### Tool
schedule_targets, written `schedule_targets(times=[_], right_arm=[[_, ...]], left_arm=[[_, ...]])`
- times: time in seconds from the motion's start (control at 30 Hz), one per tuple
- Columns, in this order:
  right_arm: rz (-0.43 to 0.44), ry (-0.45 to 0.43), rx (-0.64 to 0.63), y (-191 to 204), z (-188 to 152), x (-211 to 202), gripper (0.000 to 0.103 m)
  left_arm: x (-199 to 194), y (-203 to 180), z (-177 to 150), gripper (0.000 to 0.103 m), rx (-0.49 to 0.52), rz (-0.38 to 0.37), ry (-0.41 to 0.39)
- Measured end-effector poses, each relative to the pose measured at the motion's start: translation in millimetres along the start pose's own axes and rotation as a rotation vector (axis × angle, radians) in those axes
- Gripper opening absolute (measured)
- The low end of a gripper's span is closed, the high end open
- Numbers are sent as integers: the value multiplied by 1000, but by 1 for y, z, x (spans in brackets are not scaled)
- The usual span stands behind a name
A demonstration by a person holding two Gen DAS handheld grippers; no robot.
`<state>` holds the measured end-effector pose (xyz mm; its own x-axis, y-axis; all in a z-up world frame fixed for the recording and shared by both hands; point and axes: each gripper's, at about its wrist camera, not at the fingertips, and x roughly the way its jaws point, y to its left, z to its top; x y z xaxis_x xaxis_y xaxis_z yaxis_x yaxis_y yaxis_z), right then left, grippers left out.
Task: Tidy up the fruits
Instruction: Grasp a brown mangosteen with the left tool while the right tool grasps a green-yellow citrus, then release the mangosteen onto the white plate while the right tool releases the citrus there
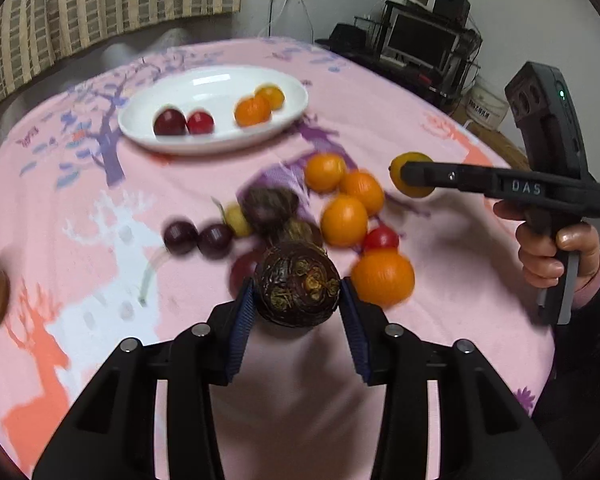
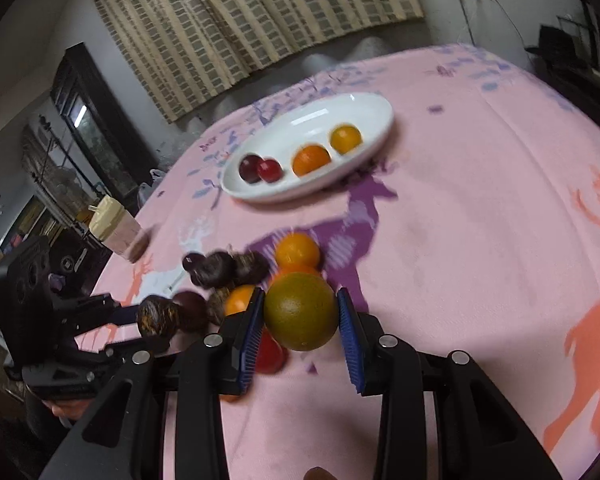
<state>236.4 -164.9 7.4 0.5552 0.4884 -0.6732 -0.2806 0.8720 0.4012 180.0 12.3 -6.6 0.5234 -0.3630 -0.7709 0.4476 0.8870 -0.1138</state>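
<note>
The left gripper [image 1: 297,296] has its two blue pads closed against a dark brown, wrinkled fruit [image 1: 298,283], one pad on each side, and the fruit is lifted above the pink tablecloth [image 1: 440,264]. The right gripper [image 2: 300,312] holds a green-yellow citrus fruit [image 2: 301,311] in the same way; its jaws are only as wide as the fruit, which sits between the blue pads and above the cloth.

Just beyond the left gripper lies the loose heap of fruit: several oranges [image 1: 344,221], a small red fruit [image 1: 381,238] between two of them, two dark plums [image 1: 198,238] side by side, one small yellow fruit [image 1: 237,221] and more dark wrinkled fruits [image 1: 269,205] (these are blurred, so I cannot count them exactly).

Farther away, near the far edge of the table, stands a white oval plate [image 1: 172,138]. On it lie a dark plum touching a red one on the left part, and two oranges [image 1: 259,106] touching each other on the right part.

In the right wrist view, a cup with a pale lid [image 2: 112,226] stands at the left edge of the table.
</note>
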Motion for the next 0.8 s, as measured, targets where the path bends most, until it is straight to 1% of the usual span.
schedule_targets(times=[0.03,0.1,0.13,0.23,0.27,0.33,0.37,0.43,0.5,0.57,0.73,0.77,0.8], right_arm=[[-1,-13,-19,3,10,-1,37],[-7,-54,-52,9,36,1,37],[-13,-72,-59,11,47,5,37],[-33,-112,-76,13,84,27,37],[-45,-115,-81,13,93,35,37],[-72,-99,-92,11,114,64,37],[-80,-86,-92,9,122,76,37],[-91,-60,-96,6,135,101,37],[-103,-46,-116,7,145,120,37],[-110,-31,-128,7,151,135,37],[-126,12,-149,9,157,162,38],[-129,13,-154,10,157,162,45],[-134,5,-159,12,157,158,50]], left_arm=[[-3,4,10,42,-1,0,-17],[-7,17,39,42,-15,-3,-64],[-6,24,55,42,-24,8,-85],[9,47,104,42,-70,56,-133],[20,58,122,42,-108,59,-140],[47,79,149,42,-174,40,-124],[58,86,158,42,-196,48,-113],[88,103,176,42,-232,97,-68],[109,113,185,42,-242,122,-39],[121,119,187,42,-241,143,-21],[141,133,187,42,-246,157,19],[141,135,186,47,-251,164,25],[138,135,184,57,-254,171,20]])
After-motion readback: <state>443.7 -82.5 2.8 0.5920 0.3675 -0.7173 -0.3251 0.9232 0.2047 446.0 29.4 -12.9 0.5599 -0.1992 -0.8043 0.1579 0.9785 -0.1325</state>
